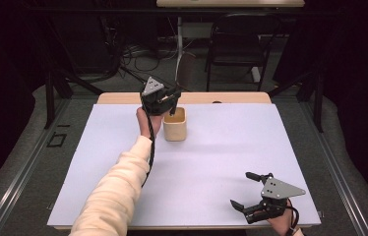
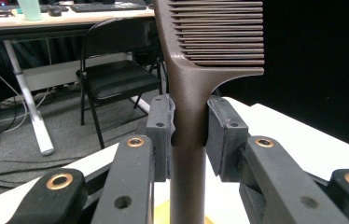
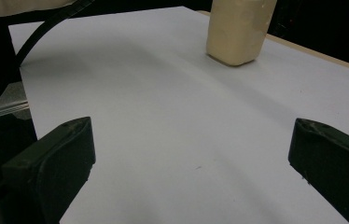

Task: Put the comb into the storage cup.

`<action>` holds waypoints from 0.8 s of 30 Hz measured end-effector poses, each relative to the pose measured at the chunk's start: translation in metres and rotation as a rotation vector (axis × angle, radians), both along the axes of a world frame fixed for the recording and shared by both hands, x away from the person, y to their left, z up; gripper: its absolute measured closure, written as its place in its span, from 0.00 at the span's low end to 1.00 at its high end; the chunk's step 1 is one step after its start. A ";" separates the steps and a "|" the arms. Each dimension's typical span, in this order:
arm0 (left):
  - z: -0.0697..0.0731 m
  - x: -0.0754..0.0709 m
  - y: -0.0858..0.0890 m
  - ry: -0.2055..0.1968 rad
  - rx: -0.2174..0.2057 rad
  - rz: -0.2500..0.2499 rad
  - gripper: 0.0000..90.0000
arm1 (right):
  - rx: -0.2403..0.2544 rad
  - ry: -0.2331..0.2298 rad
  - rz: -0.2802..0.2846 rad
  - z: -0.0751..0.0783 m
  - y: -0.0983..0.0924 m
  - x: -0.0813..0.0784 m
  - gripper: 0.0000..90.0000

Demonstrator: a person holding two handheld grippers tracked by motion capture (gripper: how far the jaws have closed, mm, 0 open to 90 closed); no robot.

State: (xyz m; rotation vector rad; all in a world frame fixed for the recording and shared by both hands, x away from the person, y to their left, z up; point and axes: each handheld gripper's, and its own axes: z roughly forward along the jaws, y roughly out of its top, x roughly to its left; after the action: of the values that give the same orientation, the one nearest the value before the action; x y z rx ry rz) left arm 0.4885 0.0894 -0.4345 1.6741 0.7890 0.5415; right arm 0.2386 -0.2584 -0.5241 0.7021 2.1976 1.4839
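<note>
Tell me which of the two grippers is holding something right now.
The left gripper, up by the beige cup, is clamped on the handle of a brown comb. The right gripper, near the table's front edge, has open jaws with nothing between them.

White sheet (image 1: 211, 162) covering the wooden table (image 1: 123, 98), black folding chair (image 1: 236, 42) standing beyond it, cables (image 1: 138, 54) lying on the grey floor, keyboard (image 2: 102, 6) sitting on a far desk (image 2: 46, 21)
</note>
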 end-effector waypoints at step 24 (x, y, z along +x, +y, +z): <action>-0.020 0.005 0.002 0.029 -0.010 -0.015 0.80 | 0.004 -0.003 0.000 0.000 0.000 0.000 0.00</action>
State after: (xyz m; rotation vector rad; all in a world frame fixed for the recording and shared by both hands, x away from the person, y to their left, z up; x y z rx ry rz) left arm 0.4932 0.0918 -0.4547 1.6805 0.7978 0.5033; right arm 0.2386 -0.2583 -0.5242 0.7003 2.1927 1.4884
